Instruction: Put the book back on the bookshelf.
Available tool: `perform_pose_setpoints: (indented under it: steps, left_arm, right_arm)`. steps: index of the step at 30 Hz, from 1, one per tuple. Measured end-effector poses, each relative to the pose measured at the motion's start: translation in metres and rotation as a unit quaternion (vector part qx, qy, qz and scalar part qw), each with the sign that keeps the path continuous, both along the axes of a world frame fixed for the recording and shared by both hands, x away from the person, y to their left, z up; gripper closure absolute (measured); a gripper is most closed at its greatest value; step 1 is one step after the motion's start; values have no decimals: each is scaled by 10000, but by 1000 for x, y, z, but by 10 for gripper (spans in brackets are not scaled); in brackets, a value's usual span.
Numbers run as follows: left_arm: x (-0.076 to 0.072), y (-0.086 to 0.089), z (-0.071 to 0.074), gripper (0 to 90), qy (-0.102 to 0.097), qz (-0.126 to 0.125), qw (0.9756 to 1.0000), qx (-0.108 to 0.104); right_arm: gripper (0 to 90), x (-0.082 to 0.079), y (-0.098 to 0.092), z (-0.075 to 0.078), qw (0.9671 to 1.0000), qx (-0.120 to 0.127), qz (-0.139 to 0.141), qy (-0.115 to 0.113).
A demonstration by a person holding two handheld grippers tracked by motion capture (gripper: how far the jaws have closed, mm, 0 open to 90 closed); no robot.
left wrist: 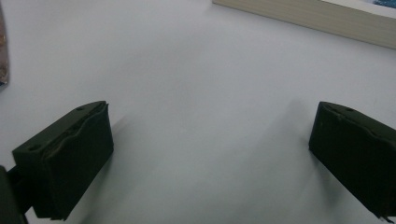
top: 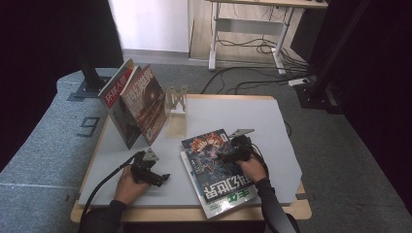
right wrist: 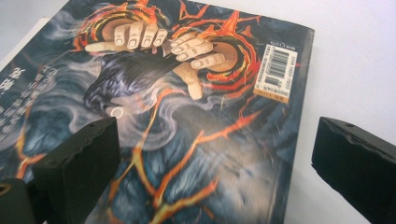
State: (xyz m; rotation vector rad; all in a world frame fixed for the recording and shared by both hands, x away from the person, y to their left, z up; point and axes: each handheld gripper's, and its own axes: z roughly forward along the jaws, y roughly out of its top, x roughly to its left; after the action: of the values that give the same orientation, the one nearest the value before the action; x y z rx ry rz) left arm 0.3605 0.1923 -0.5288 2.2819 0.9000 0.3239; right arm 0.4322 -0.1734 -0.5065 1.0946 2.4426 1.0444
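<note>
A: Nearest the person, what do the two tools show?

B: The left gripper (top: 163, 177) rests low over the bare white tabletop (top: 252, 114), left of the stack of magazines. Its own view has the black ridged jaws standing wide apart with nothing between them — just smooth matte white, and at the top the cream page edge of the lower magazine (left wrist: 308, 16).

A: And the other?

B: The right gripper (top: 224, 156) sits over the glossy dark-blue magazine with orange flame artwork (top: 216, 165), jaws spread wide. In the right gripper view one jaw is over the cover (right wrist: 187, 140) and the other over the white table (right wrist: 355, 60) beyond the magazine's edge; it grips nothing. That view gives detail the high view cannot: drawn hands, lightning-like orange streaks, a white barcode label (right wrist: 276, 70) near the corner.

A: Where does that magazine lie?

B: Flat, at the front right of the table, on top of a white magazine with green lettering (top: 228, 201) that overhangs the front edge.

A: Farther back?

B: A clear acrylic stand (top: 176, 114), angular and see-through, stands upright mid-table. Just to its left two more magazines lean upright — a dark red-brown cover (top: 145, 104) in front, a red-and-white one (top: 116, 92) behind.
</note>
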Motion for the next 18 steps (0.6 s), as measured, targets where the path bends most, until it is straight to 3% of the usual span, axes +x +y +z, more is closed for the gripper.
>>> perform_pose_setpoints:
  steps: [8, 18]
  left_arm:
    - [0, 0, 0, 0, 1, 2, 10000, 4]
    - [0, 0, 0, 0, 2, 0, 10000, -1]
  right_arm:
    - [10, 9, 6, -5, 9998, 91, 38, 146]
    - [14, 4, 6, -5, 10000, 27, 94, -5]
